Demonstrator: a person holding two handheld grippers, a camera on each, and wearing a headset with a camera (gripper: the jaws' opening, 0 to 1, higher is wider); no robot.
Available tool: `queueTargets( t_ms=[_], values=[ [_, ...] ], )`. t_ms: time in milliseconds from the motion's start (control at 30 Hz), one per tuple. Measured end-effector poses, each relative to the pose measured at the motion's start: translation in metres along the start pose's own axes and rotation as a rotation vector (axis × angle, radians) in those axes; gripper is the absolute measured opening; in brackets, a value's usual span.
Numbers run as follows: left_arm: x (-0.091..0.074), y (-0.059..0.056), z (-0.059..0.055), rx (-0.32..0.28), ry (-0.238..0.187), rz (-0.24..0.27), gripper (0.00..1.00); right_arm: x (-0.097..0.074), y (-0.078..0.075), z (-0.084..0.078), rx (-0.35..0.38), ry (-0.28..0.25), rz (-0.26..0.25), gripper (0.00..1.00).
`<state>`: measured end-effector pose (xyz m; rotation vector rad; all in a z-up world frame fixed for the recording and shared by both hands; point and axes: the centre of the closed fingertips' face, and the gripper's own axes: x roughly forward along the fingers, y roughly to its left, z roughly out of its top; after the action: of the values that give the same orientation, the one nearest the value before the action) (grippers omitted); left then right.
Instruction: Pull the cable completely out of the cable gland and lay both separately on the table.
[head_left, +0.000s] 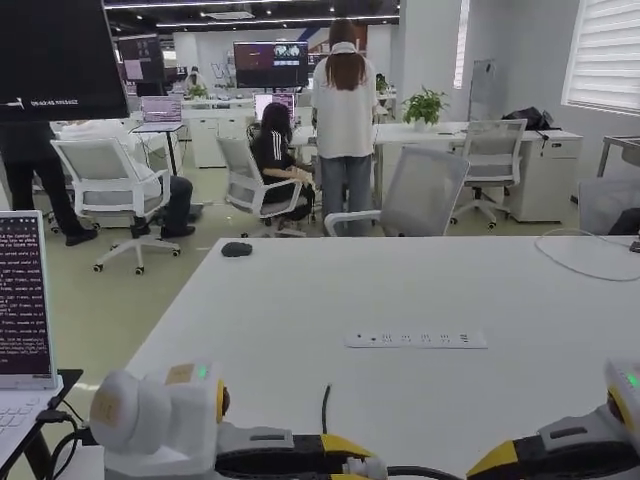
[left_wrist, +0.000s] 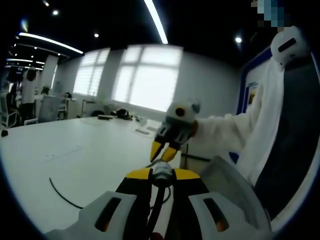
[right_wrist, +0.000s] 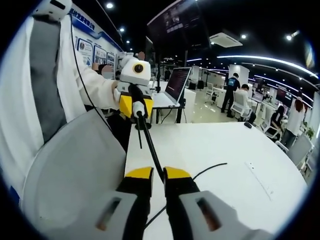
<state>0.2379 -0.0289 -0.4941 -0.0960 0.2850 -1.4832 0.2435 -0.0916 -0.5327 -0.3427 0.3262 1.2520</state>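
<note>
Our left gripper (left_wrist: 162, 176) pinches the cable gland (left_wrist: 162, 169) between its tips; our right gripper (right_wrist: 158, 176) clamps the cable (right_wrist: 149, 142), taut ahead of it. Pulling on a weak pinch could let the cable slip.

The cable (right_wrist: 150, 145) is black, the table (head_left: 420, 290) white, the left hand-held gripper (left_wrist: 162, 175) and right hand-held gripper (right_wrist: 153, 173) yellow-tipped.

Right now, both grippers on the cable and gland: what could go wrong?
1. The left gripper holds the cable gland, the right gripper the cable. If the cable slips out suddenly, the left gripper could swing toward the laptop beside it.
2. Both are held at the near edge of the table, so a dropped cable gland might fall off.
</note>
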Motion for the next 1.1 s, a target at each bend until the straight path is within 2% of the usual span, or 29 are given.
queueTargets(
  t_ms=[167, 233, 367, 433, 533, 667, 833, 1100],
  values=[
    [0.001, -0.001, 0.002, 0.001, -0.002, -0.002, 0.16, 0.006, 0.004, 0.028, -0.044, -0.049, 0.018, 0.16],
    [0.003, -0.003, 0.001, 0.007, 0.004, -0.007, 0.16, 0.011, 0.01, 0.042, -0.075, -0.068, 0.046, 0.17],
    [0.005, -0.006, 0.0, 0.023, 0.017, -0.016, 0.16, 0.02, 0.017, 0.054, -0.113, -0.08, 0.082, 0.17],
    [0.004, -0.006, 0.0, 0.024, 0.017, -0.017, 0.16, 0.024, 0.021, 0.056, -0.121, -0.084, 0.103, 0.17],
    [0.004, -0.005, 0.001, 0.03, 0.019, -0.018, 0.16, 0.028, 0.019, 0.054, -0.123, -0.075, 0.107, 0.17],
    [0.003, -0.005, 0.003, 0.035, 0.018, -0.02, 0.16, 0.031, 0.023, 0.058, -0.122, -0.088, 0.124, 0.15],
    [0.005, -0.005, 0.003, 0.035, 0.015, -0.021, 0.16, 0.036, 0.03, 0.058, -0.128, -0.084, 0.152, 0.06],
    [0.005, -0.006, 0.001, 0.031, 0.014, -0.025, 0.16, 0.036, 0.029, 0.056, -0.133, -0.081, 0.154, 0.04]
  ],
)
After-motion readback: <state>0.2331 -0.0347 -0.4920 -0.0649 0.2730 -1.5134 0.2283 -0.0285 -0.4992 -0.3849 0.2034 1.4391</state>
